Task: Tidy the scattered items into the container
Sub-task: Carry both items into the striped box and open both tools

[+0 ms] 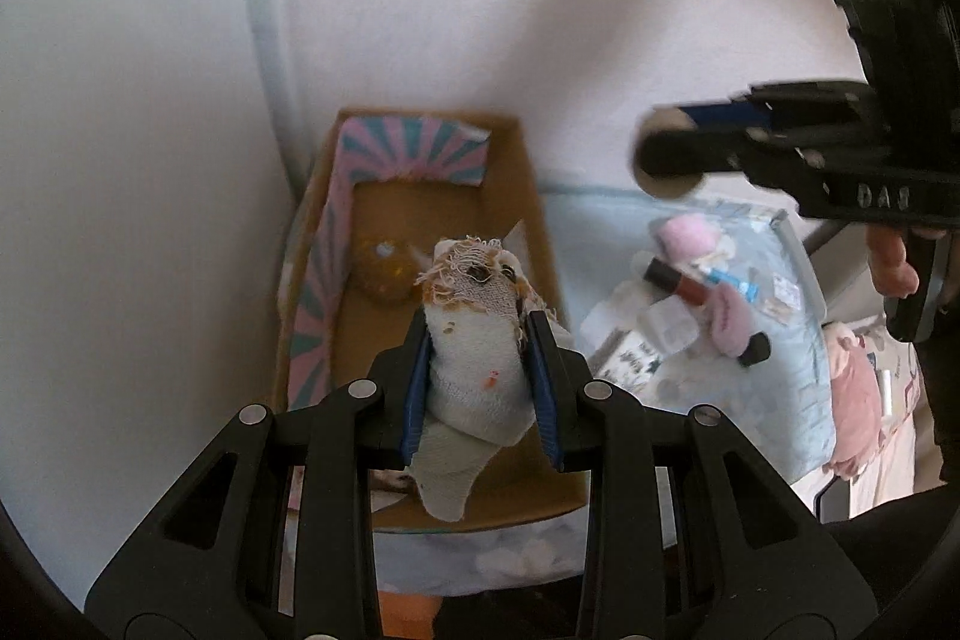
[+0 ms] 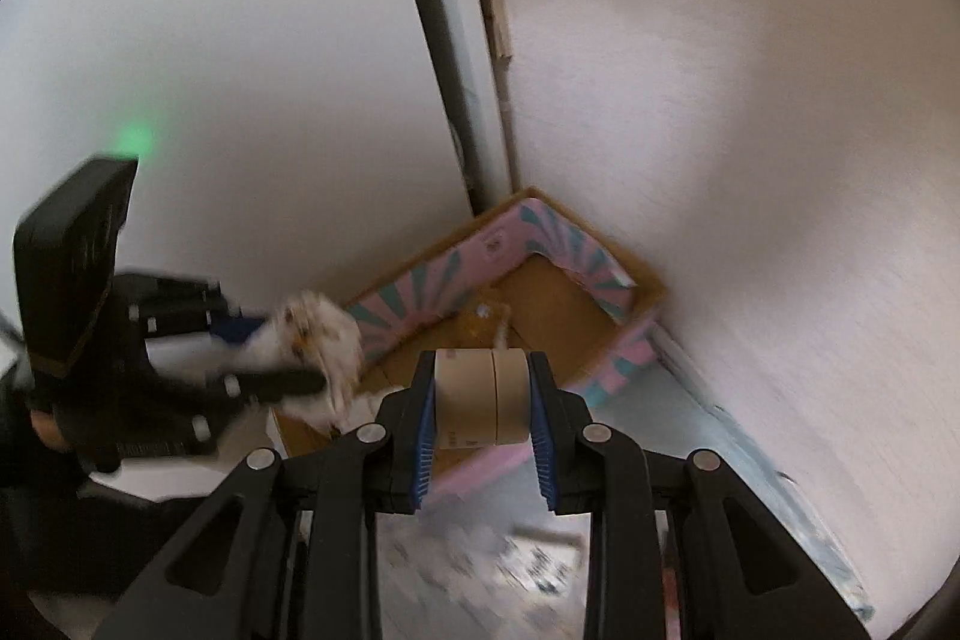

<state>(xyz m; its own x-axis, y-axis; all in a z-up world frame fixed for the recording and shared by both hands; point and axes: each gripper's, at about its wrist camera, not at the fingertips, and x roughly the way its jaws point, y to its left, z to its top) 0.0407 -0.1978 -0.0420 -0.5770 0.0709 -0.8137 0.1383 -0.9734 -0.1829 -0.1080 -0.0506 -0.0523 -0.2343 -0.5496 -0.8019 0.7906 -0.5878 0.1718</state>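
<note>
**Both tongs loaded above the box**

Left tongs pinching a frayed pale rag, held above the cardboard box. Right tongs clamped on a tan tape roll, hovering near the box's front edge. Box tucked tight into the wall corner, walls on two sides; open from front and above. Yellow lump lying on the box floor, much bare room around it. Lipstick tube and pink fluffy item scattered on the blue bedding right of the box.
</note>
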